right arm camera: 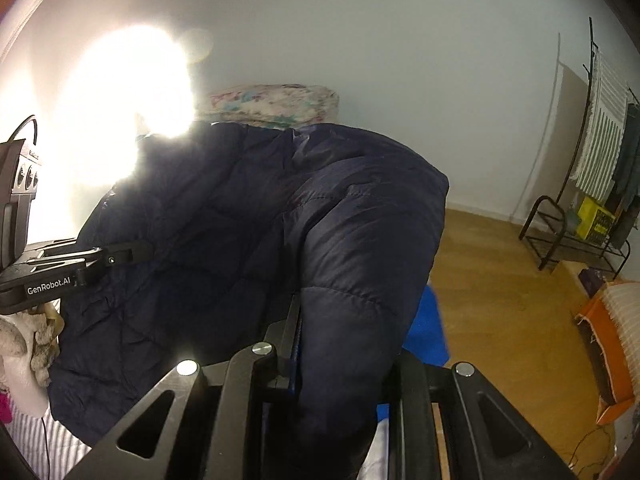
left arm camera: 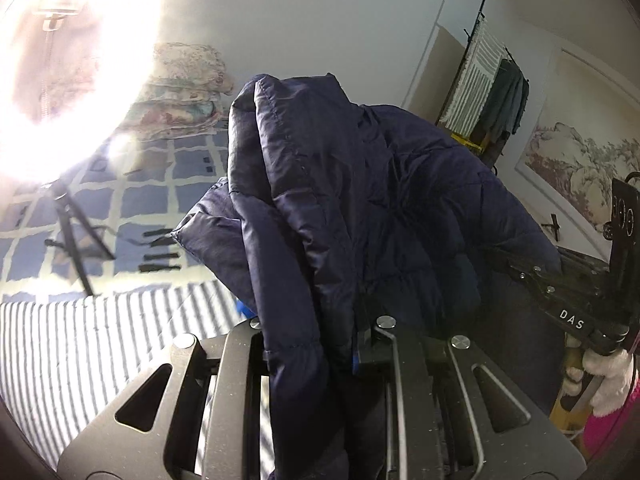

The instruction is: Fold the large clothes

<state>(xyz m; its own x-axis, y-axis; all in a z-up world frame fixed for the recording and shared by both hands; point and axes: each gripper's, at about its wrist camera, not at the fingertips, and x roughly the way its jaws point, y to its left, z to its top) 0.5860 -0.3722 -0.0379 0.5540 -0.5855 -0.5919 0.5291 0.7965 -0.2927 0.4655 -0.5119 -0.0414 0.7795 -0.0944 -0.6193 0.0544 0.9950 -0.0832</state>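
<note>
Left claw [left arm camera: 316,344] is clamped on a fold of the navy puffer jacket [left arm camera: 360,200]; quilted fabric fills the gap between its jaws and hangs down past them. The jacket is lifted off the bed and bulks up directly ahead of the claw, one padded edge standing tall just above it.

Right claw [right arm camera: 340,360] grips another padded section of the same jacket [right arm camera: 240,220], with a thick roll of fabric pinched between the jaws and draping over the right-hand one. The rest of the jacket spreads ahead and to the left of that claw.

In the left wrist view the right claw [left arm camera: 520,276] shows at far right, its fingers buried in the jacket. In the right wrist view the left claw [right arm camera: 132,252] enters from the left edge, tips on the jacket.

Below and left of the left claw: striped sheet [left arm camera: 100,340], then a blue checked bedspread [left arm camera: 120,200], with folded floral quilts [left arm camera: 188,88] stacked beyond. A clothes rack [left arm camera: 488,92] stands ahead-right by the wall. Right of the right claw: wooden floor [right arm camera: 500,280]; blue cloth [right arm camera: 428,328] just under the jacket. Strong lamp glare [left arm camera: 72,60] upper left.
</note>
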